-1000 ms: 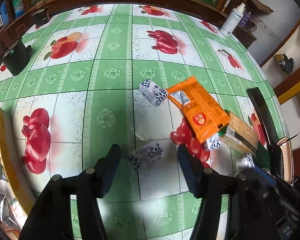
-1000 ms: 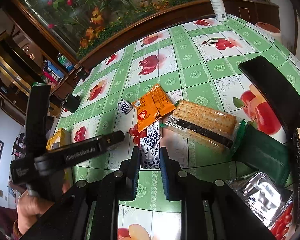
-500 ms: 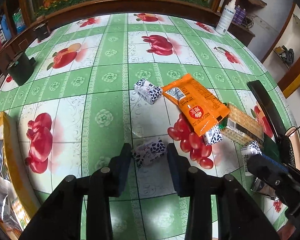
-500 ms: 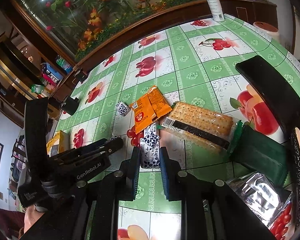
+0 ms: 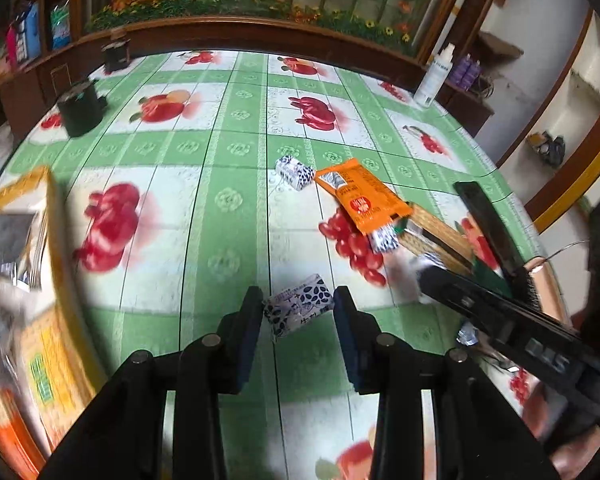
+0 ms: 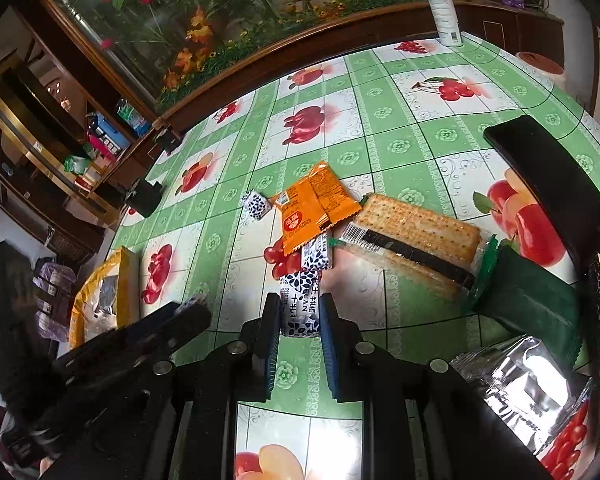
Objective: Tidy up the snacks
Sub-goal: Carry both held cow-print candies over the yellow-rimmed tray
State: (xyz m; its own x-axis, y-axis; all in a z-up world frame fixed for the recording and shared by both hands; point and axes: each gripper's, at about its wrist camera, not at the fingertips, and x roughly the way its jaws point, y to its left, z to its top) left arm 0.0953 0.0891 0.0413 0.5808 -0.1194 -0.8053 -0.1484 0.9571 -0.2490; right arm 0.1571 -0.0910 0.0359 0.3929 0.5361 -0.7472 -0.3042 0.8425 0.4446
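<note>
My left gripper (image 5: pixel 299 300) is shut on a small black-and-white patterned candy (image 5: pixel 300 310) and holds it just above the green fruit-print tablecloth (image 5: pixel 228 200). My right gripper (image 6: pixel 300 304) is shut on a second candy of the same kind (image 6: pixel 300 308), low over the cloth. Two more such candies lie loose, one (image 6: pixel 256 205) left of the orange packet (image 6: pixel 314 208) and one (image 6: pixel 317 254) at its lower edge. A long cracker pack (image 6: pixel 416 236) lies right of the orange packet. A yellow box (image 5: pixel 56 280) holding packets sits at the left.
A green packet (image 6: pixel 528 300) and a silver packet (image 6: pixel 528 384) lie near the right gripper. A long black tray (image 6: pixel 548 176) lies at the right edge. A black cup (image 5: pixel 80 108) and a white spray bottle (image 5: pixel 432 80) stand at the far side.
The left jaws closed on the patterned candy, then lifted it and carried it left, bringing the yellow box closer. The right gripper stayed still with its candy.
</note>
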